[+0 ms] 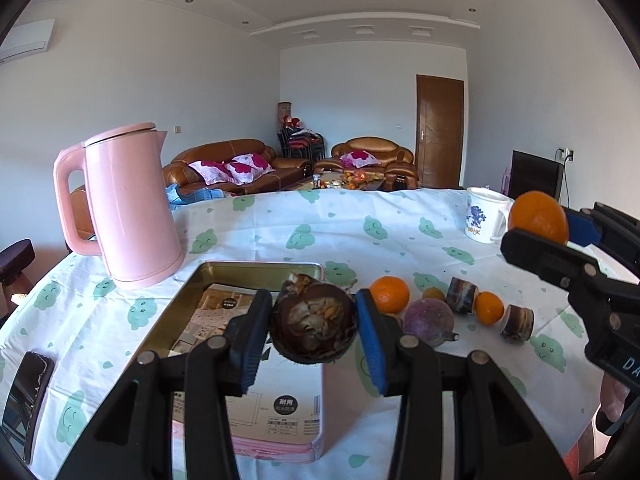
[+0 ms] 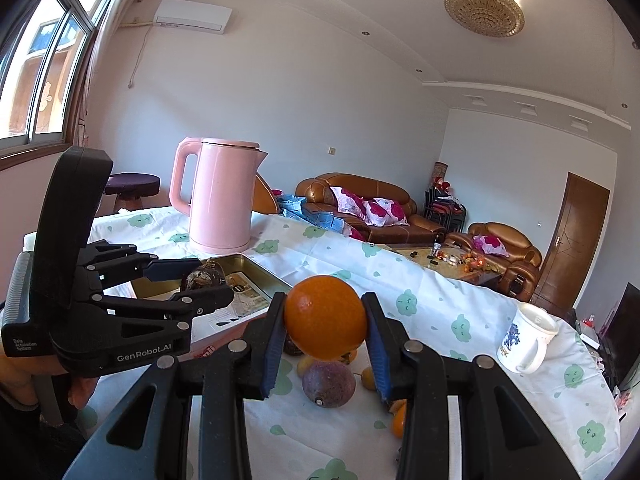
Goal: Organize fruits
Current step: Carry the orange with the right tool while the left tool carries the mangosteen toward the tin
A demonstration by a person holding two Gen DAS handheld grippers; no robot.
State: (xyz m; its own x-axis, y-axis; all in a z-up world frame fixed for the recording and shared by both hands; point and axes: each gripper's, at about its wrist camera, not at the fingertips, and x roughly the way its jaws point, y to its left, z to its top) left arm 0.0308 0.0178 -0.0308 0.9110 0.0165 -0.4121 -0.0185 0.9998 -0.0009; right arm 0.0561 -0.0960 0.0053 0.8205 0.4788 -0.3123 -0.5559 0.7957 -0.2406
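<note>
Between the blue pads of the left tongs (image 1: 315, 330) sits a dark brown mangosteen (image 1: 314, 326), pinched from both sides and lifted above the open gold tin (image 1: 256, 270). At three o'clock of it, the right tongs (image 2: 326, 326) pinch an orange (image 2: 326, 317), also raised off the counter (image 1: 260, 224). Below, at about four o'clock of the mangosteen, the loose fruit lies on the cloth: a second orange (image 1: 389, 294), a purple passion fruit (image 1: 428, 322) and a smaller orange (image 1: 489, 308). "GenRobot.AI" is printed on the left tongs' body. A pink kettle (image 1: 132, 204) stands at ten o'clock, beside the tin; a white mug (image 1: 482, 216) stands near the counter's far edge at two o'clock. Bare cloth lies between kettle and mug.
</note>
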